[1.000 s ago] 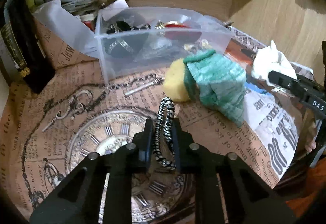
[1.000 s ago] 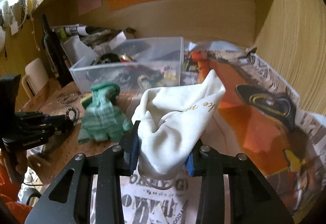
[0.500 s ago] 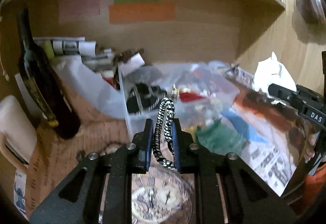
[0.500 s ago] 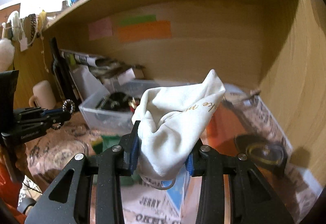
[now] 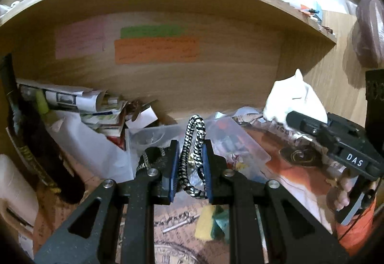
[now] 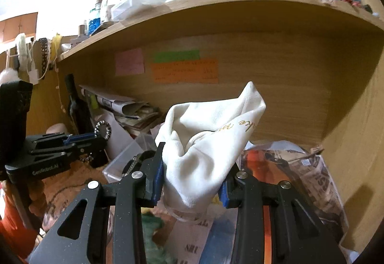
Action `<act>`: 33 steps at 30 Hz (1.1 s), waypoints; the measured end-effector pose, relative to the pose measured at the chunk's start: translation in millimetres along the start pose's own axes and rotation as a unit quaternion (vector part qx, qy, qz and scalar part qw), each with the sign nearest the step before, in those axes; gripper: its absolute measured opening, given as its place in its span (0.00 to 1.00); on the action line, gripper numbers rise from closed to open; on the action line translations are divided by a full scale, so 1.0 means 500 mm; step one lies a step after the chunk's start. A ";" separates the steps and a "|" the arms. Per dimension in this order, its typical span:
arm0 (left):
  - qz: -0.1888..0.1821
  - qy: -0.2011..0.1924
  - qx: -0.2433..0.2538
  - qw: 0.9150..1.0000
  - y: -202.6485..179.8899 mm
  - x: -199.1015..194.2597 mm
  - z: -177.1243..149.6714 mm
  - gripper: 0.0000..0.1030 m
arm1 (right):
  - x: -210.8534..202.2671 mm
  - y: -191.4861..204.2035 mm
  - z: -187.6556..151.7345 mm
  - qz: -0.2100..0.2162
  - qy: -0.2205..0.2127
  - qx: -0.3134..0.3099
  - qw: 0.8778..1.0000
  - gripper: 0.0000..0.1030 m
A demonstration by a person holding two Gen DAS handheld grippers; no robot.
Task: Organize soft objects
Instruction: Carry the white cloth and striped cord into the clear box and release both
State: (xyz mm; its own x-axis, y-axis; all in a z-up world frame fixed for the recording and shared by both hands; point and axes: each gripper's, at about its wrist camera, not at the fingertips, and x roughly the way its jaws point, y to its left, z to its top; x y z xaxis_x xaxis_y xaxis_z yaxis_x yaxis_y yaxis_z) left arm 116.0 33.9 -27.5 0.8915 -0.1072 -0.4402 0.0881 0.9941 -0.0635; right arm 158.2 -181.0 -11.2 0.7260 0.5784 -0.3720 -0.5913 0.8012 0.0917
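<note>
Both grippers hung above the clear plastic bin, the left gripper pinching an upright black-and-white braided cord loop directly over it, the right gripper clamping a crumpled white cloth farther right.

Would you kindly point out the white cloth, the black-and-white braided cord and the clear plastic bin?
white cloth [image 6: 206, 144], right wrist view, on its bunched middle fold.
black-and-white braided cord [image 5: 192, 144], left wrist view, on the loop's left strand.
clear plastic bin [image 5: 244, 144], left wrist view, on its right wall.
</note>
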 end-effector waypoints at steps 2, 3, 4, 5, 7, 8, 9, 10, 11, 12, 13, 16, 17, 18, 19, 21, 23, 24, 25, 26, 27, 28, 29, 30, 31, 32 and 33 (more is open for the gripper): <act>0.004 0.004 0.002 1.000 -0.004 0.017 0.008 0.17 | 0.014 -0.008 0.002 -0.001 0.005 0.003 1.000 0.32; 0.004 0.007 0.002 1.000 -0.005 0.026 0.010 0.17 | 0.026 -0.012 0.002 -0.001 0.010 0.005 1.000 0.32; 0.004 0.010 0.002 1.000 -0.008 0.035 0.011 0.17 | 0.034 -0.015 0.004 -0.001 0.014 0.007 1.000 0.32; 0.005 0.015 0.003 1.000 -0.009 0.047 0.013 0.17 | 0.044 -0.018 0.003 0.000 0.020 0.008 1.000 0.32; 0.010 0.022 0.005 1.000 -0.010 0.068 0.015 0.17 | 0.065 -0.023 0.002 -0.003 0.032 0.009 0.999 0.32; 0.012 0.025 0.005 1.000 -0.011 0.078 0.015 0.17 | 0.076 -0.024 0.000 -0.005 0.038 0.008 0.999 0.32; 0.013 0.032 0.005 0.999 -0.011 0.093 0.015 0.17 | 0.085 -0.026 -0.002 -0.006 0.044 0.007 0.999 0.32; 0.013 0.038 0.004 0.999 -0.010 0.106 0.015 0.17 | 0.097 -0.028 -0.006 -0.004 0.052 0.008 0.999 0.32; 0.012 0.045 0.003 0.999 -0.010 0.120 0.013 0.17 | 0.107 -0.029 -0.008 -0.004 0.058 0.009 0.998 0.32; 0.013 0.052 0.002 0.999 -0.008 0.134 0.011 0.17 | 0.118 -0.031 -0.012 -0.005 0.066 0.009 0.998 0.32; 0.015 0.057 0.002 0.998 -0.008 0.146 0.009 0.17 | 0.128 -0.034 -0.017 -0.007 0.073 0.009 0.997 0.32; 0.022 0.075 -0.001 0.997 0.001 0.179 -0.001 0.17 | 0.158 -0.041 -0.031 -0.006 0.096 0.012 0.995 0.32; 0.023 0.083 -0.002 0.996 0.003 0.192 -0.004 0.17 | 0.166 -0.043 -0.036 -0.006 0.103 0.013 0.995 0.32; 0.024 0.093 -0.003 0.995 0.006 0.207 -0.009 0.17 | 0.177 -0.045 -0.043 -0.009 0.111 0.013 0.994 0.32; 0.027 0.097 -0.003 0.995 0.003 0.211 -0.016 0.17 | 0.184 -0.046 -0.046 -0.009 0.118 0.012 0.993 0.32; 0.034 0.110 -0.004 0.993 0.007 0.235 -0.027 0.17 | 0.198 -0.049 -0.057 -0.009 0.130 0.012 0.991 0.32; 0.034 0.120 -0.005 0.992 0.006 0.249 -0.034 0.17 | 0.211 -0.050 -0.063 -0.007 0.141 0.012 0.990 0.33; 0.034 0.127 -0.005 0.991 0.007 0.259 -0.039 0.17 | 0.217 -0.049 -0.067 -0.006 0.148 0.011 0.989 0.33; 0.035 0.133 -0.005 0.990 0.008 0.268 -0.044 0.17 | 0.222 -0.047 -0.069 -0.006 0.152 0.010 0.988 0.34; 0.037 0.139 -0.005 0.990 0.009 0.277 -0.048 0.17 | 0.228 -0.048 -0.072 -0.007 0.157 0.008 0.988 0.34; 0.038 0.143 -0.004 0.989 0.009 0.283 -0.052 0.17 | 0.234 -0.047 -0.076 -0.009 0.163 0.005 0.987 0.34; 0.039 0.145 -0.003 0.989 0.009 0.286 -0.055 0.17 | 0.239 -0.046 -0.079 -0.013 0.166 0.001 0.986 0.34; 0.039 0.148 -0.002 0.988 0.010 0.288 -0.057 0.18 | 0.243 -0.045 -0.082 -0.017 0.170 -0.004 0.985 0.36; 0.038 0.151 0.000 0.988 0.009 0.289 -0.059 0.21 | 0.247 -0.043 -0.085 -0.017 0.175 -0.008 0.984 0.39; 0.038 0.152 0.000 0.988 0.009 0.289 -0.058 0.28 | 0.252 -0.041 -0.087 -0.018 0.179 -0.009 0.984 0.42; 0.036 0.152 -0.001 0.988 0.009 0.287 -0.058 0.32 | 0.255 -0.041 -0.088 -0.019 0.183 -0.010 0.983 0.44; 0.035 0.151 -0.003 0.988 0.009 0.286 -0.058 0.39 | 0.256 -0.042 -0.090 -0.020 0.185 -0.011 0.983 0.47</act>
State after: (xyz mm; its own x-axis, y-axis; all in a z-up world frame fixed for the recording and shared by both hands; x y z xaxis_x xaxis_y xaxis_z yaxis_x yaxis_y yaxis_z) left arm 231.1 22.4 -116.6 0.7223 -0.0393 -0.6904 0.0278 0.9992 -0.0278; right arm 247.7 -130.6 -102.3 0.5741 0.4483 -0.6851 -0.5753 0.8163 0.0519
